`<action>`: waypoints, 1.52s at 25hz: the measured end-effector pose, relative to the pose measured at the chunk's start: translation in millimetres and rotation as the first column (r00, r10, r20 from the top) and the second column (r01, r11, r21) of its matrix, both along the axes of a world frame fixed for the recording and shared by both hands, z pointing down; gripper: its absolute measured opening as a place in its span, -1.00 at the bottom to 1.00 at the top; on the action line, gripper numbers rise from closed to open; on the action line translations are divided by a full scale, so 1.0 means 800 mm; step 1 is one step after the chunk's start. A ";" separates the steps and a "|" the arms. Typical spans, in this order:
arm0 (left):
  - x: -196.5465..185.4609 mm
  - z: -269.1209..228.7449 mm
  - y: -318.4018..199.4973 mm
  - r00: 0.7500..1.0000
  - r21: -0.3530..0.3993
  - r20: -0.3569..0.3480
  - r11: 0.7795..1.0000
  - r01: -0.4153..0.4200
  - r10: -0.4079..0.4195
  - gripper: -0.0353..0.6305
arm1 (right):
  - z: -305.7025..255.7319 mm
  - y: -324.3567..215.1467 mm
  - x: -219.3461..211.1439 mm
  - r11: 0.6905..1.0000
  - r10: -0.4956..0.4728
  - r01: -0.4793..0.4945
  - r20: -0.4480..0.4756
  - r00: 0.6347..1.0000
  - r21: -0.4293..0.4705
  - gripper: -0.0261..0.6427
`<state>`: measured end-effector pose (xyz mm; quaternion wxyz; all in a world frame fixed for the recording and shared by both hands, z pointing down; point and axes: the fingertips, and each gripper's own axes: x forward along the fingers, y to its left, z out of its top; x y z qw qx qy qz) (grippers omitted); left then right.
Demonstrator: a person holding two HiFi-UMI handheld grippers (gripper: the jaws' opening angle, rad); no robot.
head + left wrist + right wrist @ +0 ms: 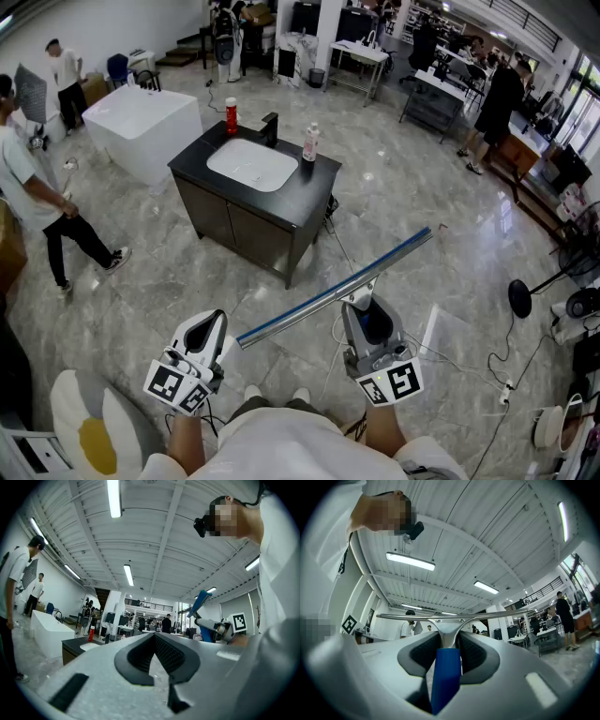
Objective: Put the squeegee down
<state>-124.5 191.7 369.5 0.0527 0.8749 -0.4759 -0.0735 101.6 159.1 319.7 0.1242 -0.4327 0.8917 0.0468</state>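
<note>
The squeegee (pixel 337 289) has a long metal and blue blade and a blue handle (pixel 446 677). My right gripper (pixel 361 305) is shut on that handle and holds the tool in the air above the grey floor, the blade running from lower left to upper right. In the right gripper view the blade (pixel 454 616) lies crosswise just beyond the jaws of my right gripper (pixel 449 641). My left gripper (pixel 214 323) hovers to the left of the blade's near end, its fingertips together and nothing between them. The left gripper view shows my left gripper (pixel 153 637) and, at the right, the squeegee (pixel 199 603).
A black vanity cabinet (pixel 244 216) with a white sink stands ahead, a red bottle (pixel 231 114) and a clear bottle (pixel 310 142) on it. Behind it is a white bathtub (pixel 141 127). A person (pixel 37 202) walks at the left. A fan (pixel 520 298) and cables (pixel 487 366) lie at the right.
</note>
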 end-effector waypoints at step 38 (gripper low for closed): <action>0.035 0.005 -0.020 0.999 -0.009 0.031 0.999 0.039 -0.039 -0.89 | 0.026 -0.038 0.037 0.998 -0.039 0.040 0.031 0.999 -0.040 -0.50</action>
